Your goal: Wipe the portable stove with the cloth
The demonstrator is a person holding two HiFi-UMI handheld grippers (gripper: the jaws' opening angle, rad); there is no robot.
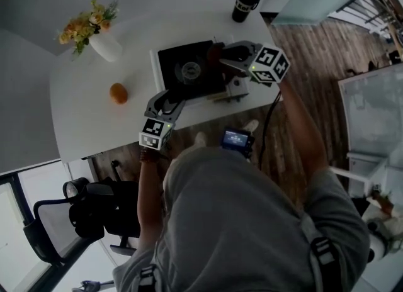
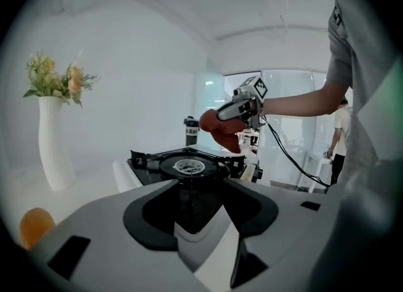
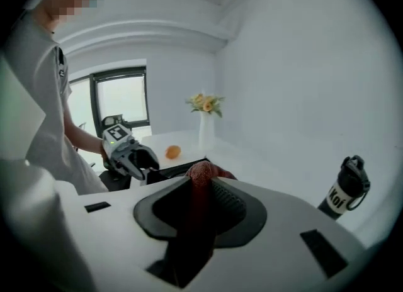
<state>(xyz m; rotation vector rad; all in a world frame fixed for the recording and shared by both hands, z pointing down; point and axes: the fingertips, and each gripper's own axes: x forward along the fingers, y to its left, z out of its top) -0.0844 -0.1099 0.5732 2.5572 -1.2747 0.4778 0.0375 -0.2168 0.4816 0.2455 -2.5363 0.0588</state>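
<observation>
The black portable stove (image 1: 189,70) sits on the white table (image 1: 94,121), its round burner (image 2: 187,166) facing up. My right gripper (image 1: 221,58) hovers above the stove's right side, shut on a reddish-brown cloth (image 1: 216,51) that bunches out past its jaws. In the right gripper view the cloth (image 3: 200,172) fills the gap of the right gripper (image 3: 203,182). My left gripper (image 1: 169,100) stands at the stove's near left corner. Its jaws are open, and in the left gripper view the left gripper (image 2: 198,182) has nothing pinched, while the cloth (image 2: 220,130) hangs beyond it.
A white vase of flowers (image 1: 104,44) and an orange (image 1: 118,93) stand on the table to the left. A black cup (image 1: 244,2) is at the far edge. An office chair (image 1: 75,212) is beside the table. A cable (image 1: 271,114) trails from the right gripper.
</observation>
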